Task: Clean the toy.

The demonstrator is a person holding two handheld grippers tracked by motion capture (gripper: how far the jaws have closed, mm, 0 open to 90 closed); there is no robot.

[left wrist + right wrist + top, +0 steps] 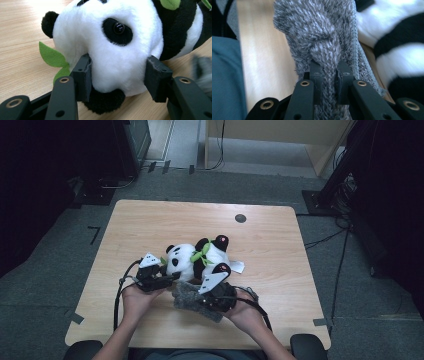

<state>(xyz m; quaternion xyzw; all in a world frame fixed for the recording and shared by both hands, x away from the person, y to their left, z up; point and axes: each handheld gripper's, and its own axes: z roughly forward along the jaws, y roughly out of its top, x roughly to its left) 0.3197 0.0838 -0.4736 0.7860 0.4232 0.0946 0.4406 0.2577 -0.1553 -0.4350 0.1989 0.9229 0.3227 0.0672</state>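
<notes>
Two grippers are at work near the front edge of the wooden table [150, 220]. The left gripper [117, 75] has its jaws pressed on either side of the white head of a plush panda [120, 45]; its pads [83, 75] sink into the fur, so the head is clamped between them. A black ear sits just below the jaws' gap, and a green felt leaf [51, 56] sticks out just outside the jaw at the left of that view. The panda's black and white body stretches away beyond the jaw tips, lying on its side on the table.

The right gripper [329, 80] has its jaws nearly together, pinching a bunched fold of a fuzzy grey cloth [319, 27]. The cloth rises from between the jaws and spreads out past their tips, blurred in places. Just outside the jaw at the right of that view lies the panda's striped body, touching or nearly touching the cloth's stitched edge.

In the high view, both hands hold the grippers side by side, the grey cloth [192, 300] just in front of the panda [192, 257].
</notes>
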